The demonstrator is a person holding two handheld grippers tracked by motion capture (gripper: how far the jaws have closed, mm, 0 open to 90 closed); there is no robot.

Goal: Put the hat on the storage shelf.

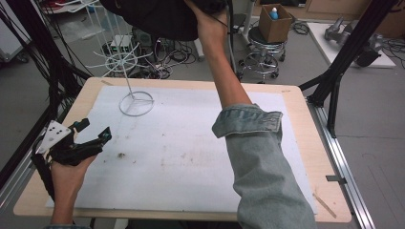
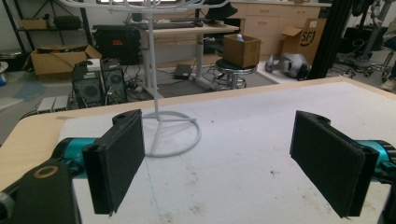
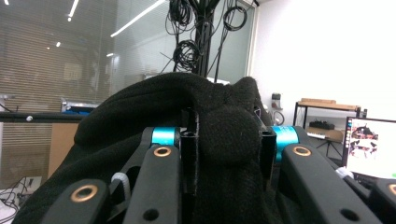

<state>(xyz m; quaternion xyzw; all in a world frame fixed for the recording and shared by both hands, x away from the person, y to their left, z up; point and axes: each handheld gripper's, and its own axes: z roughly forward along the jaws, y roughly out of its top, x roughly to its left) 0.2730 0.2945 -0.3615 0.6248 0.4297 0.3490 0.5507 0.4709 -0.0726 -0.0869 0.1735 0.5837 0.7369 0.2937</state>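
Black knit fabric, that's what I've got pinched right now: a dark woolly garment (image 3: 187, 107), could be a beanie or a sweater, I can't tell which. In the right gripper view the right gripper (image 3: 228, 140) is clamped on a thick fold of it, the two jaws squeezing the bunch between them dead centre in the frame, with the rest of the cloth draped over the teal parts and down the lower left. In the high view the same garment (image 1: 153, 19) hangs up at the top centre of the frame, well above the worktop (image 1: 296, 138), with my right arm in its denim sleeve (image 1: 267, 171) reaching up to it from the bottom.

My left gripper (image 1: 94, 132) sits at the lower left of the high view, just over the white mat near the worktop's edge. It's spread wide with nothing in it; in the left gripper view its jaws stand far apart at both sides of the frame.

The white wire stand (image 2: 161, 112) is straight ahead of that gripper, its ring base resting on the mat, upper left area of the worktop (image 1: 136, 102). A cardboard box (image 1: 274, 21) sits on a stool past the far edge, top right.
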